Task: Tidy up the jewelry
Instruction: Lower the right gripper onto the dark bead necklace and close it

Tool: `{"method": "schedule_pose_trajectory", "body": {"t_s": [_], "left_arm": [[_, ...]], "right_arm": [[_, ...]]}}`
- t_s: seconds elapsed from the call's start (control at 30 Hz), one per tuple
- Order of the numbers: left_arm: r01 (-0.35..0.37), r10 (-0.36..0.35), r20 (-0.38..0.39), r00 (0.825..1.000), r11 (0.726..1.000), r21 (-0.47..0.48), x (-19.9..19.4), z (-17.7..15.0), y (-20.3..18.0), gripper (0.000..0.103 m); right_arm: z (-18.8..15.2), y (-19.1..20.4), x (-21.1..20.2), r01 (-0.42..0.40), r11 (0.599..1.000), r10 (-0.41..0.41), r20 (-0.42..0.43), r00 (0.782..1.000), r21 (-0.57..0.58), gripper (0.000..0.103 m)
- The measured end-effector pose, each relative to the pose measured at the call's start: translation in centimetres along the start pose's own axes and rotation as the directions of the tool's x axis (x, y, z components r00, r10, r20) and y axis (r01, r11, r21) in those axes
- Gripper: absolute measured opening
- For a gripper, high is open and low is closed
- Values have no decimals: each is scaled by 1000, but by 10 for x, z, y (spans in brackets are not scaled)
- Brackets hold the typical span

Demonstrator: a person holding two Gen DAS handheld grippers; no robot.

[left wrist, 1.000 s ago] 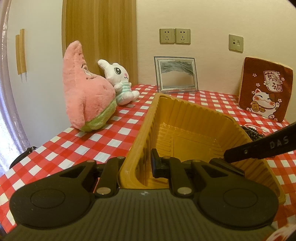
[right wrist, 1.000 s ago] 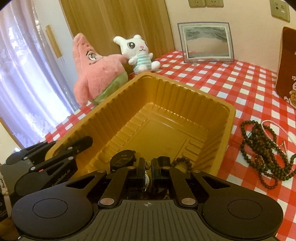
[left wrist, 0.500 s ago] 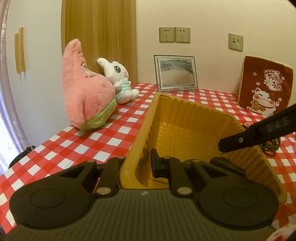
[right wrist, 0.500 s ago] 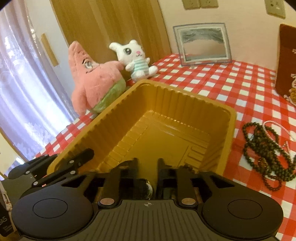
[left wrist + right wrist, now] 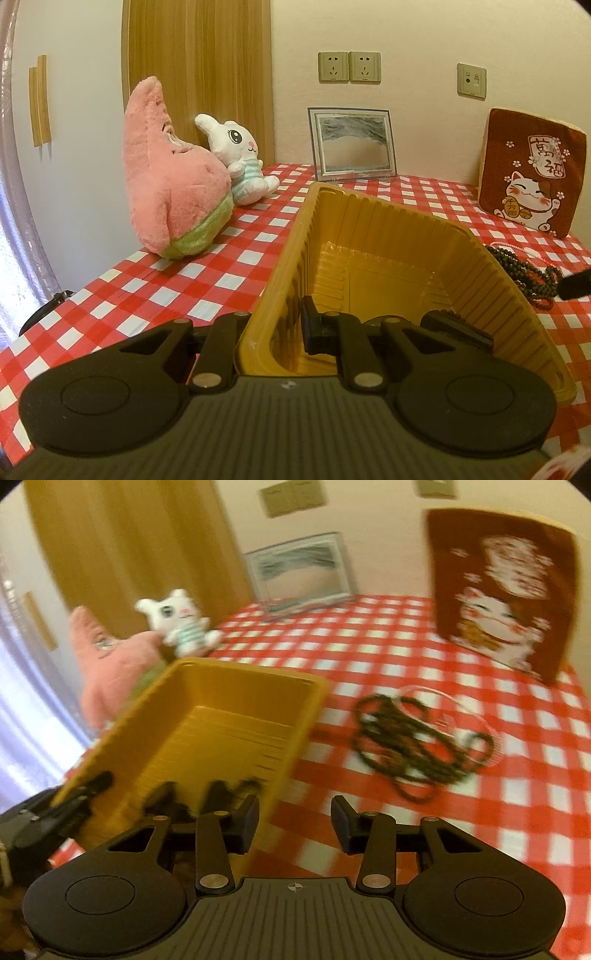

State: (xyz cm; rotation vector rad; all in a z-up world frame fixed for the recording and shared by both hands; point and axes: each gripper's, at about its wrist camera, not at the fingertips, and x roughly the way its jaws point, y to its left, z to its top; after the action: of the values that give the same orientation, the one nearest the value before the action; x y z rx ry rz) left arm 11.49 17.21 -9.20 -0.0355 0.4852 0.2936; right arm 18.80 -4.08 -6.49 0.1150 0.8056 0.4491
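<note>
A yellow plastic tray [image 5: 373, 225] stands on the red checked table. My left gripper [image 5: 271, 332] is shut on the tray's near wall, one finger inside and one outside. A dark watch or bracelet [image 5: 454, 326] lies inside the tray at its near end, also seen blurred in the right wrist view [image 5: 236, 790]. My right gripper [image 5: 295, 821] is open and empty, just right of the tray [image 5: 236, 701]. A heap of dark bead necklaces [image 5: 417, 734] with a pale pearl strand lies on the cloth ahead of it, also in the left wrist view [image 5: 524, 269].
A pink starfish plush [image 5: 170, 195] and a white bunny plush [image 5: 236, 166] sit left of the tray. A framed sand picture [image 5: 352, 144] leans on the back wall. A brown lucky-cat cushion [image 5: 532, 173] stands at the back right.
My right gripper opened, left the dark piece in the tray, lifted out and swung right toward the bead heap. My left gripper kept its hold on the tray wall.
</note>
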Motion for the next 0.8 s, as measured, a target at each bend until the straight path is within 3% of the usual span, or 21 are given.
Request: {"method": "schedule_pose_trajectory", "body": {"t_s": [0.3,0.8], "left_arm": [[-4,4,-3,1000,1000,5,2,-1,1,14],[-6,7,-5,1000,1000,6,3,0,2,15]], "right_arm": [[-7,-42,-12,98,994,-98,-14,995,39,43],[-1,-63,0,135,991,-135,-24,991,7,43]]}}
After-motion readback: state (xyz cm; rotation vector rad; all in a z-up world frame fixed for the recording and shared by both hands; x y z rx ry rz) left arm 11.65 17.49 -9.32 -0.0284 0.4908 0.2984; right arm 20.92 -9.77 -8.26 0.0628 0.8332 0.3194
